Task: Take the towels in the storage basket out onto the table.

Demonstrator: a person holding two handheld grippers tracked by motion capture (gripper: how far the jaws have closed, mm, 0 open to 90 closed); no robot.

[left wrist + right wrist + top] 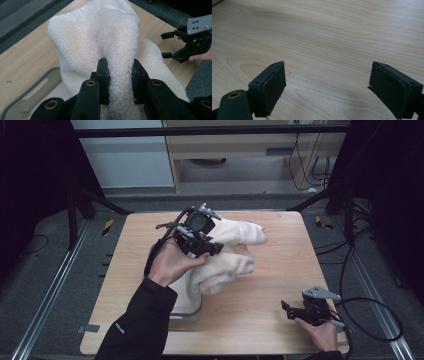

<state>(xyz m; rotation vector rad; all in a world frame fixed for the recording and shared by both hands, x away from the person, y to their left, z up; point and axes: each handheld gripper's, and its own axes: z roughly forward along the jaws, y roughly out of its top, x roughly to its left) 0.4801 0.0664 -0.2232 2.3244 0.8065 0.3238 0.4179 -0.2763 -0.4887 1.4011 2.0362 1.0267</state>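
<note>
The person's left forearm, in a dark sleeve, reaches forward from the bottom of the high view, its hand (172, 262) wrapped around the left claw (212, 247), which is raised and tilted toward the right. In the left gripper view that claw (120, 72) has its two black jaws pressed close together on a pinched fold. The right hand (320, 332) sits low at the near right, holding the right claw (286, 310) level with its jaws spread wide apart and nothing between them, as the right gripper view (327, 87) confirms.

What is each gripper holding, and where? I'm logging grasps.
Left gripper pinches a raised fold of the white towel; right gripper is open, holding nothing.
</note>
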